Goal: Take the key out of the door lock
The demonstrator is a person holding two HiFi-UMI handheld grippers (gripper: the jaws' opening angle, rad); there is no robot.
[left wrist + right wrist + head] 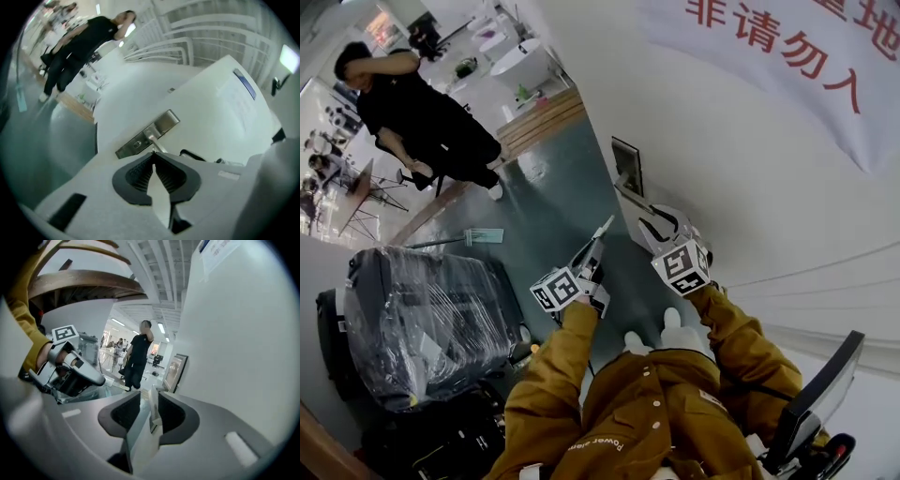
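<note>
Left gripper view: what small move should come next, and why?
Probably open the left gripper and ease it toward the brushed-metal lock plate on the white door: its jaws are together, apparently empty, short of the plate. I cannot make out the key.

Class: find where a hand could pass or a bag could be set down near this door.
Free: bare floor between the wrapped case and the door. Crowded: at the lock plate, where left gripper and right gripper sit close.

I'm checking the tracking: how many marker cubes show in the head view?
2. One cube sits on the left gripper, the other cube on the right gripper by the door. None looks hidden.
</note>
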